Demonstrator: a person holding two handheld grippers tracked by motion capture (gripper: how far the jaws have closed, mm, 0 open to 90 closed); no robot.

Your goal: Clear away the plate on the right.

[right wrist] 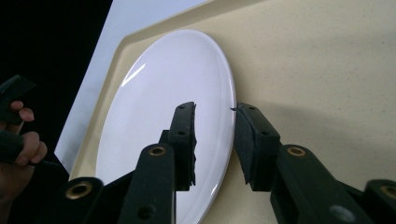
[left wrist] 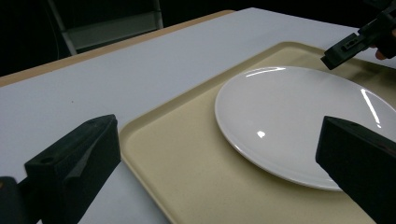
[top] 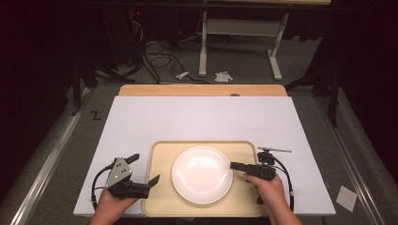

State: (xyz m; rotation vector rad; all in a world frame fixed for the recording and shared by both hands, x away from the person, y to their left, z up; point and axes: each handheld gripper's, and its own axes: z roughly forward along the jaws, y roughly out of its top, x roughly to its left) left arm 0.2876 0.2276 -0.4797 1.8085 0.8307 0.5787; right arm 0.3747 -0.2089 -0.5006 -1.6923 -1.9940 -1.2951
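White table [top: 141, 122] bears tray [top: 159, 187] holding plate [top: 202, 174] (both grippers spread, ungrasping).

High view: fixed above the near table edge, looking forward and down over the whole table [top: 141, 117] to the floor beyond. Left gripper view: low, close, looking across the tray [left wrist: 187, 168] toward the plate [left wrist: 303, 121]. Right gripper view: very close, rolled sideways, at the plate's rim. Shared by all: plate and tray.
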